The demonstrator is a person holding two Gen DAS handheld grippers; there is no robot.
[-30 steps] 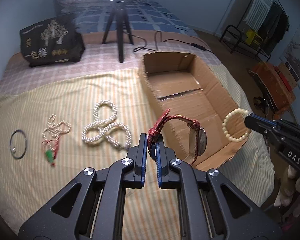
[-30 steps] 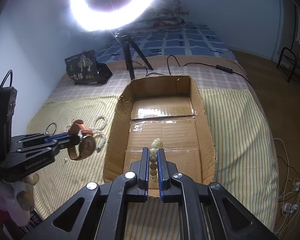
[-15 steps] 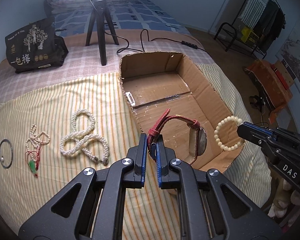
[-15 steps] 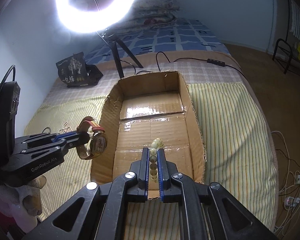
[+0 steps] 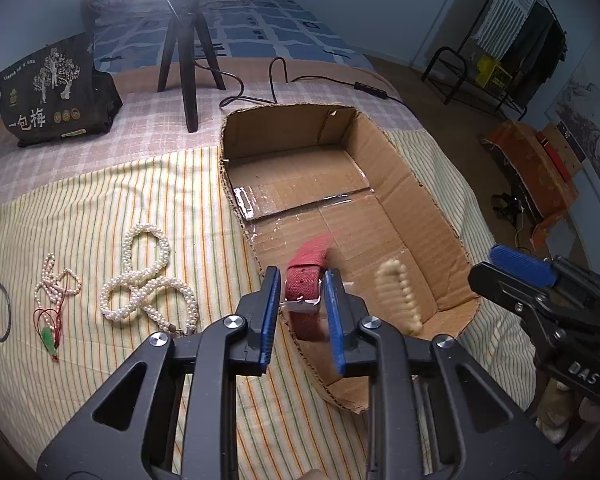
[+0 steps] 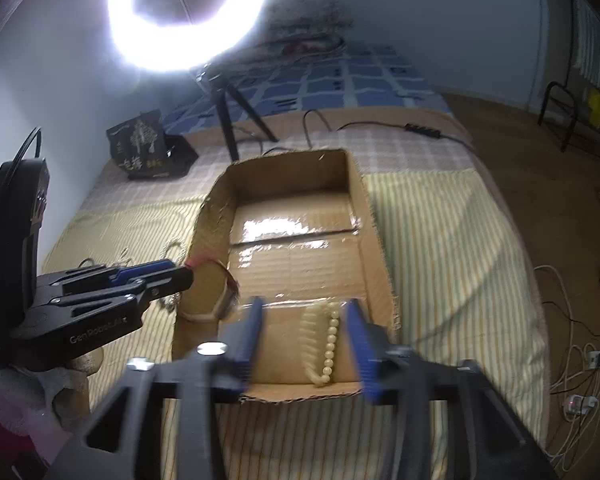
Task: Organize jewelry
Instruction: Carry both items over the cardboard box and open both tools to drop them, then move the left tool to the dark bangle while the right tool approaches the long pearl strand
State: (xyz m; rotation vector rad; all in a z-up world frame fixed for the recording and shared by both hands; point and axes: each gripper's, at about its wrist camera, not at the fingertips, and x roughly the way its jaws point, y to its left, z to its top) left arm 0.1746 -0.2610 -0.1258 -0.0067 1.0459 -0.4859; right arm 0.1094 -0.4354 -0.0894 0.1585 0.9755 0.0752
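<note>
Both jaws just opened, watch (image 5: 305, 285) and bracelet (image 6: 327, 346) released

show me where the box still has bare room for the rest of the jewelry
The far half of the box floor is bare. The near end is crowded: watch, bead bracelet. On the cloth, the pearl necklace lies close beside the box's left wall.

I'm seeing woven red cloth on the watch strap (image 5: 306, 280) between my claws, glossy tape shining on matt corrugated cardboard box (image 5: 416, 204).
</note>
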